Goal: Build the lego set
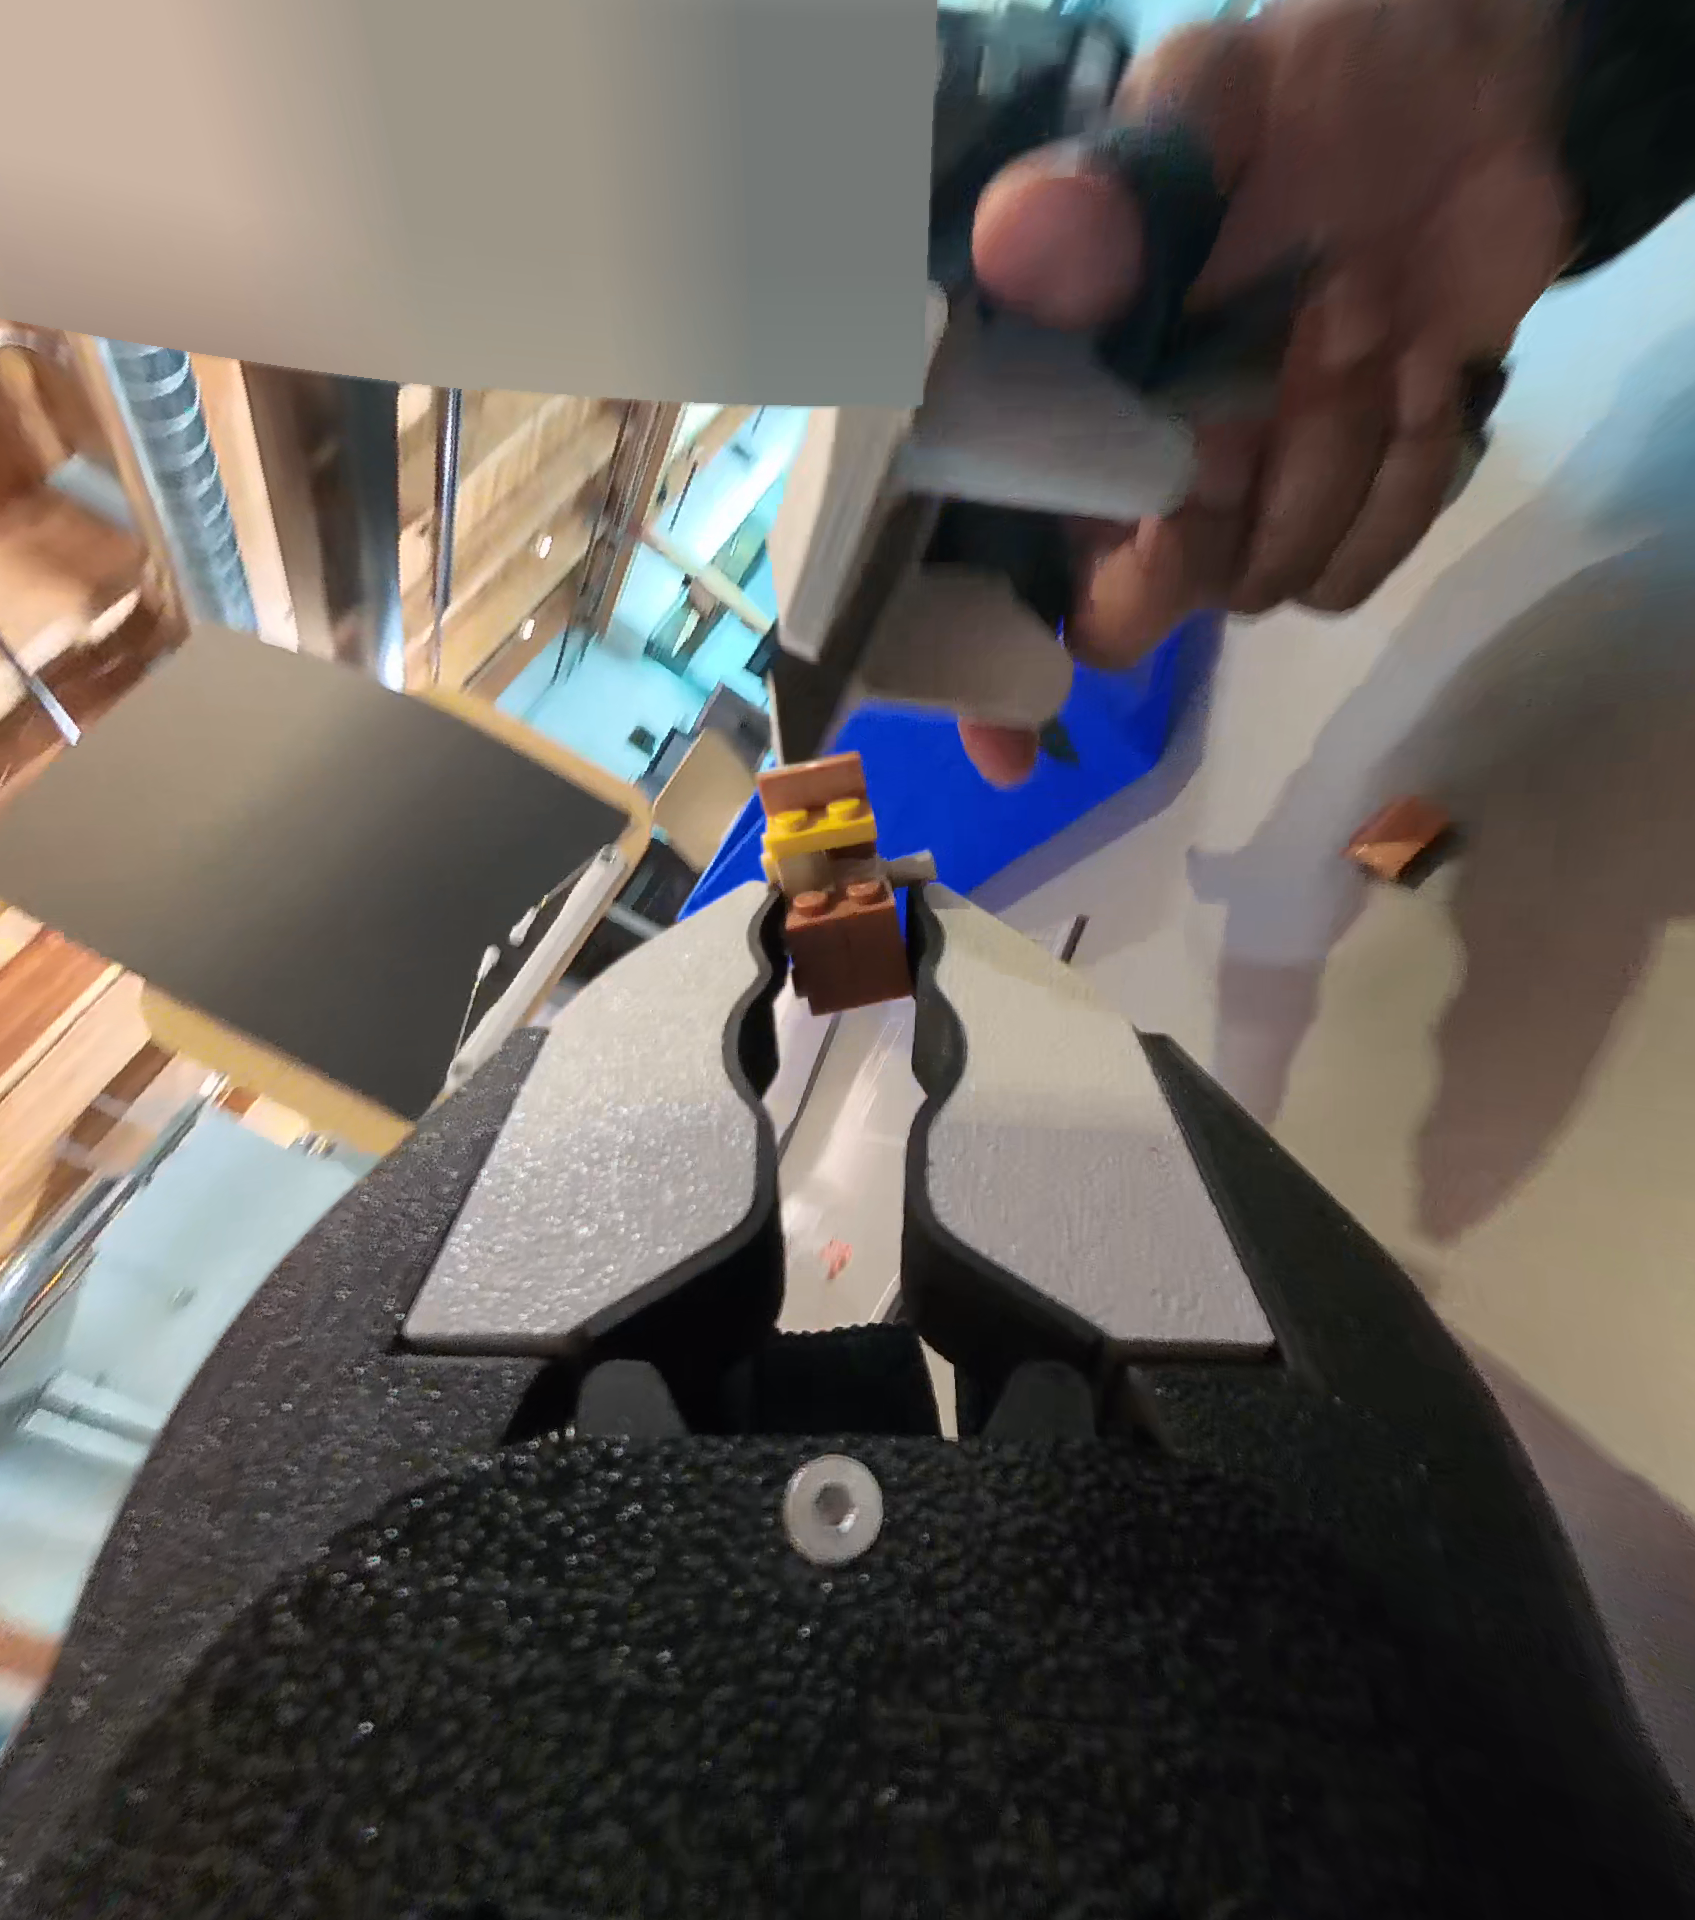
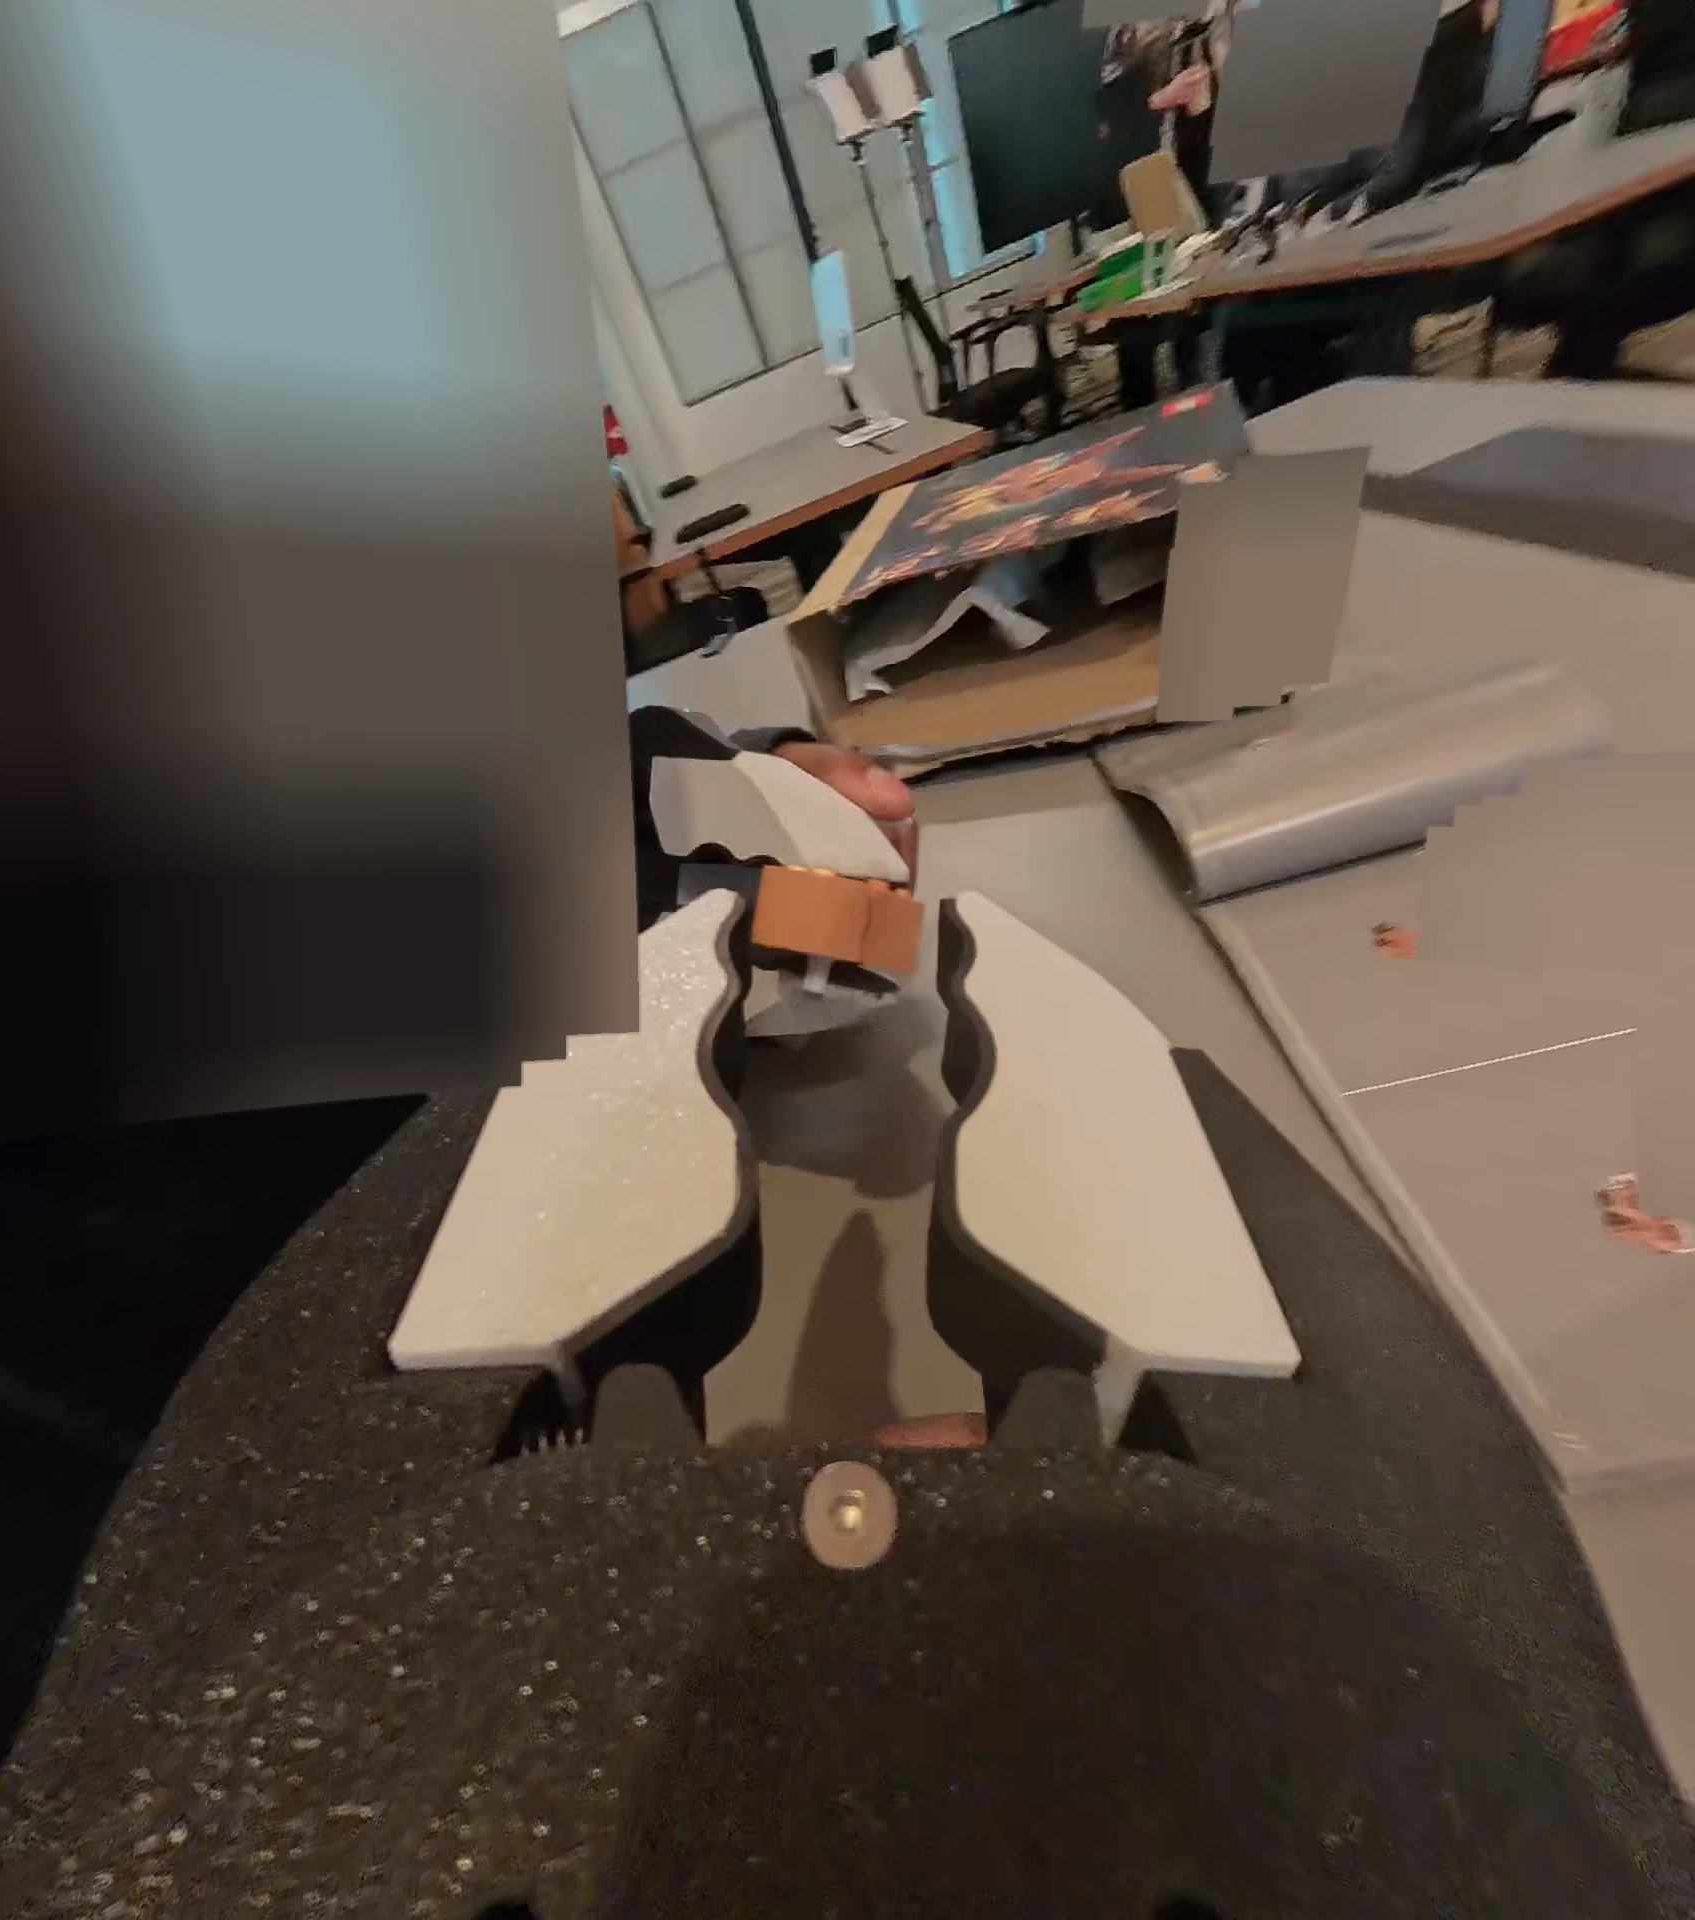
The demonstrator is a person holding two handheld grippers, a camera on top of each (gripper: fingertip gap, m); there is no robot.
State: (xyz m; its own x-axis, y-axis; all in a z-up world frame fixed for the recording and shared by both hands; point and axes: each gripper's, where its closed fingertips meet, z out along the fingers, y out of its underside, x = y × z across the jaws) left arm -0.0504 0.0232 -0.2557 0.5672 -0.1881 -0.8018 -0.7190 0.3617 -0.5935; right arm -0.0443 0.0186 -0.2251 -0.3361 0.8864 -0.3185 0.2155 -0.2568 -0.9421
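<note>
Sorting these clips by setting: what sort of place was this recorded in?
Probably an open office or lab workroom. Long desks carry a dark monitor, an office chair stands by them, and an opened cardboard box lies on the grey table.

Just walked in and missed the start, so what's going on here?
A person works a handheld gripper in each hand. The left gripper is clamped on a small brick assembly of brown and yellow pieces, lifted above the white table. The right gripper sits open around that assembly. A loose brown piece lies on the table.
</note>
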